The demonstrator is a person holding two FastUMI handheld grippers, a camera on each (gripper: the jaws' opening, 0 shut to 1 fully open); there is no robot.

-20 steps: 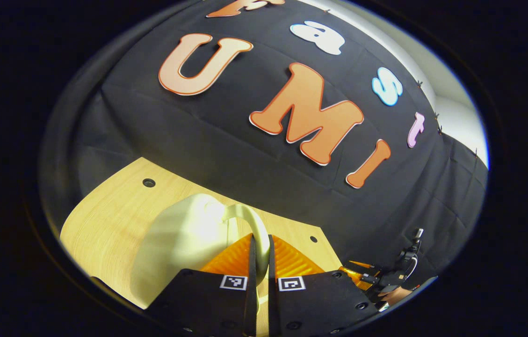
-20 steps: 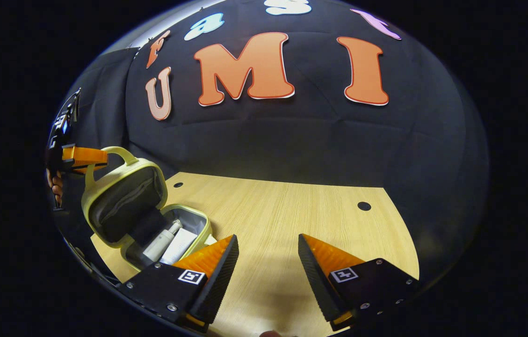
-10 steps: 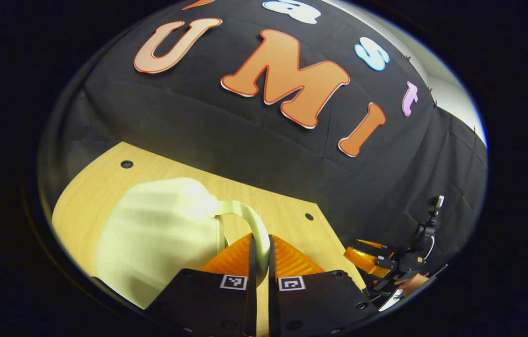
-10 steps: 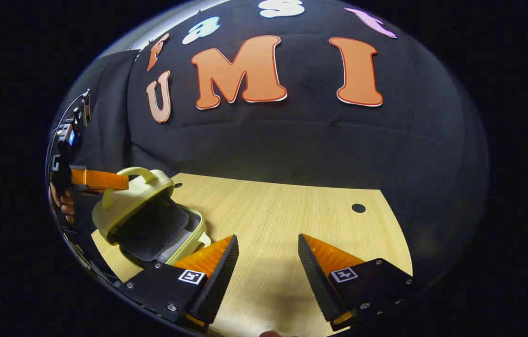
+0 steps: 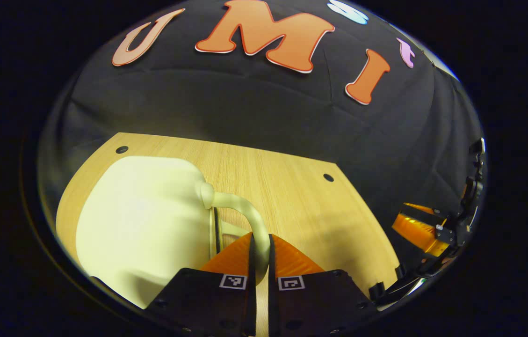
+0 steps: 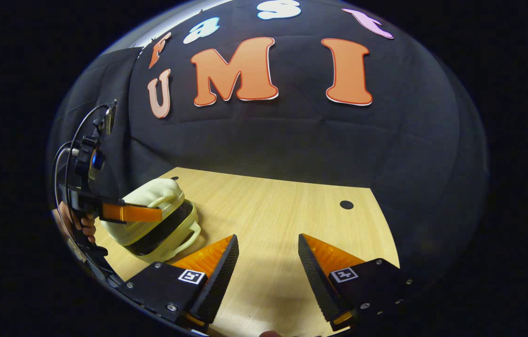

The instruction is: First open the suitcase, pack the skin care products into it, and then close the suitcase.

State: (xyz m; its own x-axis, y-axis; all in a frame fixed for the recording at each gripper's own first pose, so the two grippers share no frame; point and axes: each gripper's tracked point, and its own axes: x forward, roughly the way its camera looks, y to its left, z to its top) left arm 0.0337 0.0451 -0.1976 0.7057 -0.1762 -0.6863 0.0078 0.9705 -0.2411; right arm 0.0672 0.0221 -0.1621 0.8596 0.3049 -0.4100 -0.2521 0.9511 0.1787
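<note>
The small pale-yellow suitcase (image 5: 142,220) lies on the wooden table, its lid lowered almost onto the base. In the right gripper view the suitcase (image 6: 151,224) shows a narrow dark gap between lid and base. My left gripper (image 5: 260,241) is shut on the lid's curved handle (image 5: 240,210); from the right gripper view the left gripper (image 6: 151,214) reaches in from the left, held by a hand (image 6: 83,224). My right gripper (image 6: 267,243) stands open over bare table, right of the suitcase, holding nothing. The suitcase's contents are hidden.
The light wooden table (image 6: 282,210) has small round holes (image 6: 346,204) near its back edge. The black cloth wall stands right behind it. In the left gripper view the right gripper (image 5: 413,220) sits at the far right, beyond the table's edge.
The left gripper has swung the lid down by its handle from upright to nearly shut, covering the bottles inside. The right gripper has stayed open in place.
</note>
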